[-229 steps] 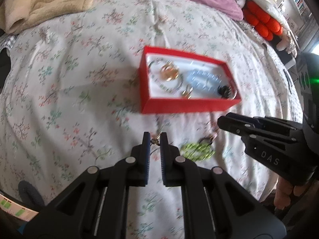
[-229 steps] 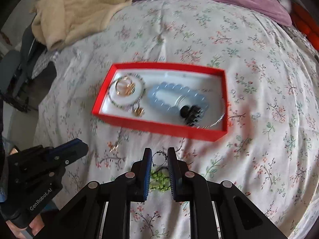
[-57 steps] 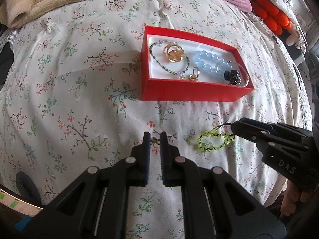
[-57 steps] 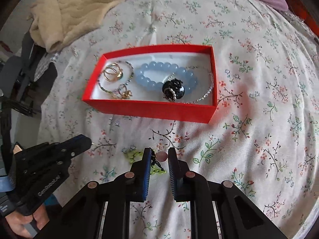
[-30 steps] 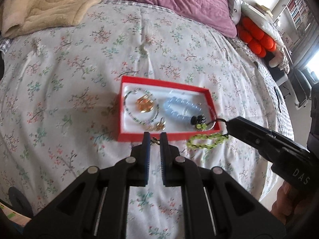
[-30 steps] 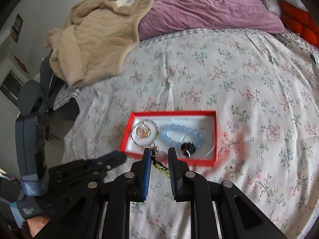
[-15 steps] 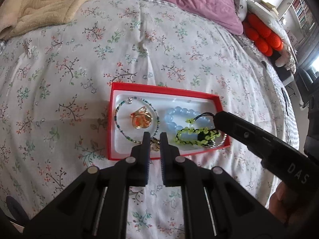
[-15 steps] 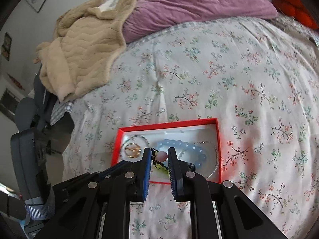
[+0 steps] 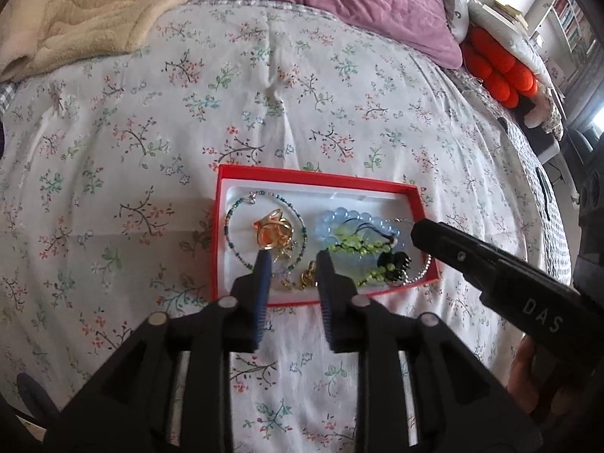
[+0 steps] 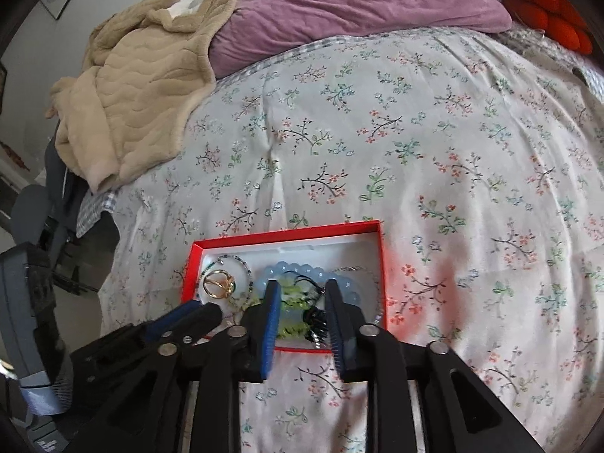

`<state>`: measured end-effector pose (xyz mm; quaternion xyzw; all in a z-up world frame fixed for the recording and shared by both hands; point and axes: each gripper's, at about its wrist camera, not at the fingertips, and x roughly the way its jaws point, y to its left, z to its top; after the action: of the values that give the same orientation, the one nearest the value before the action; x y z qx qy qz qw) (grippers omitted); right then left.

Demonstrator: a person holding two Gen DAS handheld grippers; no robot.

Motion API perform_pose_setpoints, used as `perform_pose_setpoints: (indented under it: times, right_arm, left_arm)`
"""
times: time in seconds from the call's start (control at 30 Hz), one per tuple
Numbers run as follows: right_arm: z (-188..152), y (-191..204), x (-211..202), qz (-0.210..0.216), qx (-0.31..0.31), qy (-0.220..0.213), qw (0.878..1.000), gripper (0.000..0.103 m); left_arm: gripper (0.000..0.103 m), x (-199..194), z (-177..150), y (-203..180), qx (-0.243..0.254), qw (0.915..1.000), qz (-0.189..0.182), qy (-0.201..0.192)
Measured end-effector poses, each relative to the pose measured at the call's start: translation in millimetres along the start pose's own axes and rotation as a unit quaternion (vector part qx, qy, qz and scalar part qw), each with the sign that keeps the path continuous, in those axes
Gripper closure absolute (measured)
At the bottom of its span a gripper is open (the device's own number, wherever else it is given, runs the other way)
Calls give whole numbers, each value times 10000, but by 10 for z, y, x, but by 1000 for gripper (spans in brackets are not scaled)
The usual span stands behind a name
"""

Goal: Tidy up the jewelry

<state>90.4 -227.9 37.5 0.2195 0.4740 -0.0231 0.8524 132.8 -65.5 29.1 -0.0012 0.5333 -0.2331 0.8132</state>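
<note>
The left wrist camera looks steeply down and forward past its own jaws onto the near edge of the red box [image 9: 321, 185] on the bed [image 9: 113, 158], from close above. The right wrist camera looks forward at a flatter tilt, taking in the purple pillow [image 10: 358, 3] at the far end. Both views share the box, the floral bedspread and that pillow.

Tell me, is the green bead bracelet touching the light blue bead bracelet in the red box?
Touching. In the left wrist view the green bead bracelet lies draped across the light blue bead bracelet inside the red box.
</note>
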Motion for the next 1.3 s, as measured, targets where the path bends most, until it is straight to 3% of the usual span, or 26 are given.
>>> perform_pose_setpoints:
  times: [0.03, 0.1, 0.27, 0.4, 0.57, 0.8, 0.93, 1.1, 1.3]
  right_arm:
    - [-11, -5, -33, -24, -23, -22, 10000, 58]
    - [-33, -18, -101, -25, -42, -91, 9999, 46]
    - [-121, -22, -233, -99, -192, -79, 9997, 46]
    - [-233, -59, -286, -246, -290, 24, 9993, 46]
    - [-401, -88, -361, -376, -391, 114, 9985, 35]
    - [-642, -129, -424, -660, -493, 244, 9963, 23]
    - [-773, -190, -396, -882, -420, 354, 9946, 15]
    - [-898, -205, -346, -1267, -617, 370, 9893, 0]
    - [-1012, -242, -274, -1615, -789, 393, 9829, 0]
  left_arm:
    - [70, -29, -14, -4, 4, 10000, 3, -9]
    - [64, -77, -46, -1, -5, 10000, 20, -21]
    - [49, -176, -192, 13, -21, 9998, 191, -43]
    - [42, -201, -353, 52, -45, 9993, 364, 46]
    - [26, -256, -524, 88, -58, 9982, 594, 48]
    - [17, -342, -754, 89, 26, 9959, 901, 42]
    - [2, -368, -876, 61, 107, 9943, 1061, -48]
    - [1, -330, -993, 20, 214, 9925, 1197, -90]
    - [1, -289, -1077, 20, 209, 9909, 1323, -103]
